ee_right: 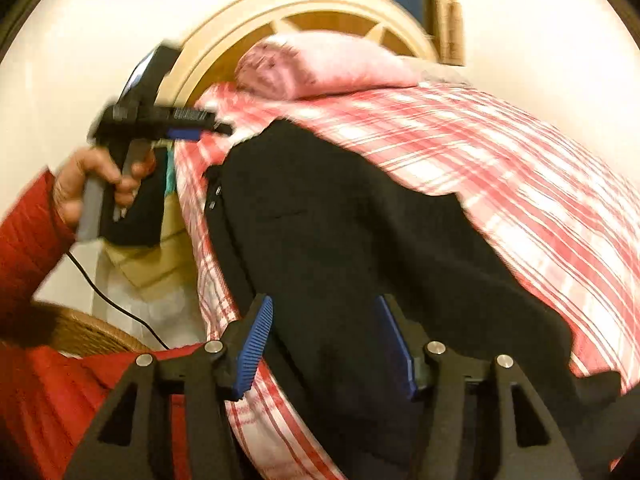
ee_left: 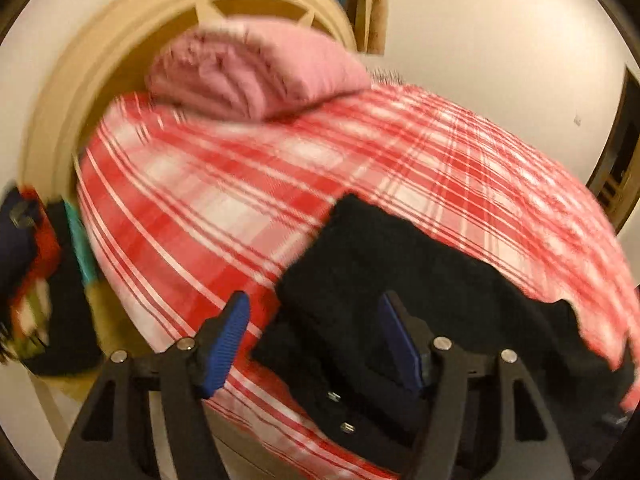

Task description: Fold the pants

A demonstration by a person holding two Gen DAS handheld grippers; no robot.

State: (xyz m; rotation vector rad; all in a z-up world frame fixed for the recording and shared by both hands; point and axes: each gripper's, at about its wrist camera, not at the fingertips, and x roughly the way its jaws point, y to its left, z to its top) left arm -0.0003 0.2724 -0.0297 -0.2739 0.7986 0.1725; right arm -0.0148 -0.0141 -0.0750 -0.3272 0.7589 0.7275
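White walls back a bed dressed in a red-and-white plaid bedspread [ee_left: 208,200], with a pink pillow [ee_left: 256,68] at its head against a cream arched headboard [ee_left: 80,80]. Black pants [ee_right: 340,240] lie along the near edge of the bedspread, well short of the pillow; 2 small metal fasteners [ee_right: 215,197] show at the end nearest the headboard.

Seen from the right wrist camera, the right gripper [ee_right: 326,346] hangs over the pants with its 2 blue-padded fingers [ee_right: 256,344] spread wide and nothing between them. From that same view, the left gripper [ee_right: 200,130] is held level by a hand [ee_right: 100,184] in a red sleeve [ee_right: 28,240], off the side of the bed toward the headboard. Its own camera shows it [ee_left: 316,346] likewise spread wide and unloaded, above the pants' edge. Both views are motion-blurred.

A wicker basket [ee_right: 88,332] sits beside the bed below that sleeve.
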